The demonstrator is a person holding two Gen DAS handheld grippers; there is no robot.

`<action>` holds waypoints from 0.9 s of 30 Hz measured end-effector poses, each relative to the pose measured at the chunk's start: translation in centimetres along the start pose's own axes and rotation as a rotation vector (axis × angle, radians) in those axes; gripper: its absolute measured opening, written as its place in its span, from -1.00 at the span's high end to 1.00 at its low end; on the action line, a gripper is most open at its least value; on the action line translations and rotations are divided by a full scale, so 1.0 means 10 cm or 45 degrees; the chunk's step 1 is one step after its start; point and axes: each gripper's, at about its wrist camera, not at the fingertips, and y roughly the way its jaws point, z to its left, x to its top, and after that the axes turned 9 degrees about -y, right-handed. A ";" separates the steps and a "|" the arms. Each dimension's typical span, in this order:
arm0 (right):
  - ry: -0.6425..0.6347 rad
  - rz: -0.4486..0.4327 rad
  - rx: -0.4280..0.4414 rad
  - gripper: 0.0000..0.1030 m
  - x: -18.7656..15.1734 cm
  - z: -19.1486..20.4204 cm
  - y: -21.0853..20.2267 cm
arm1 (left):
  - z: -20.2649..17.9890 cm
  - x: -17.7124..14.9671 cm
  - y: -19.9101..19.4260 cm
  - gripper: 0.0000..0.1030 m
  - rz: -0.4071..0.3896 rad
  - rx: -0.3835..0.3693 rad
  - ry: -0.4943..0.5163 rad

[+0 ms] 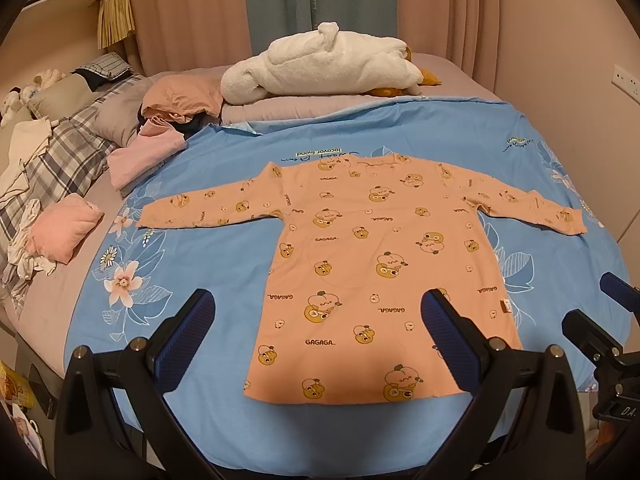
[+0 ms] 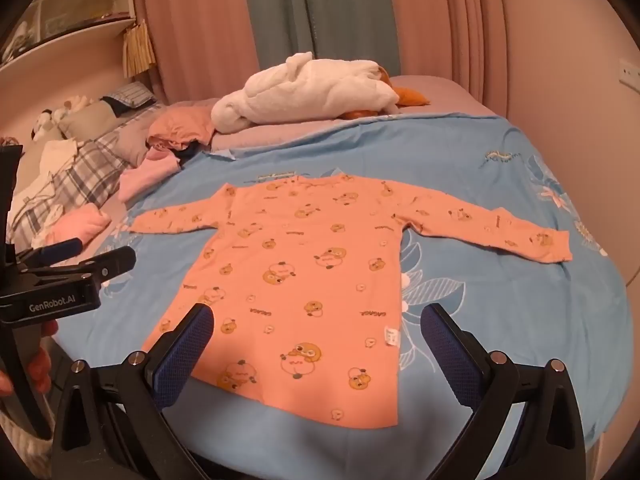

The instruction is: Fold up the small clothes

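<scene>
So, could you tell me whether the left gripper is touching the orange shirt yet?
Cannot tell: in the left wrist view the open left gripper overlaps the orange shirt, without showing contact or gap.

Right wrist view: the black left gripper (image 2: 96, 258) is cut off at the frame's left edge, and only fingertips of the hand (image 2: 38, 360) holding it show behind the black handle. Left wrist view: the black right gripper (image 1: 600, 304) is clipped by the right edge, w/ blue pads partly seen. The orange plush toy (image 1: 424, 76) is mostly hidden under the white fluffy blanket (image 1: 320, 64). Small printed lettering on the light-blue floral bedsheet (image 1: 224, 264) is too small to read. Dark clothes in the pink-and-navy clothes pile (image 1: 180, 112) are buried, type unclear.
</scene>
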 end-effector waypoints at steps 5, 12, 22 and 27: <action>0.002 0.000 0.000 -0.98 -0.01 0.00 0.00 | -0.01 0.00 0.00 -1.00 0.003 0.000 0.002; 0.003 -0.001 0.001 -0.98 -0.01 -0.01 0.00 | -0.02 -0.01 0.02 -1.00 0.009 -0.003 0.005; 0.003 -0.002 0.003 -0.98 -0.02 -0.01 -0.06 | -0.02 -0.04 0.02 -1.00 0.019 -0.008 0.011; 0.002 -0.002 0.003 -0.98 -0.01 -0.02 -0.02 | -0.02 -0.03 0.02 -1.00 0.019 -0.008 0.011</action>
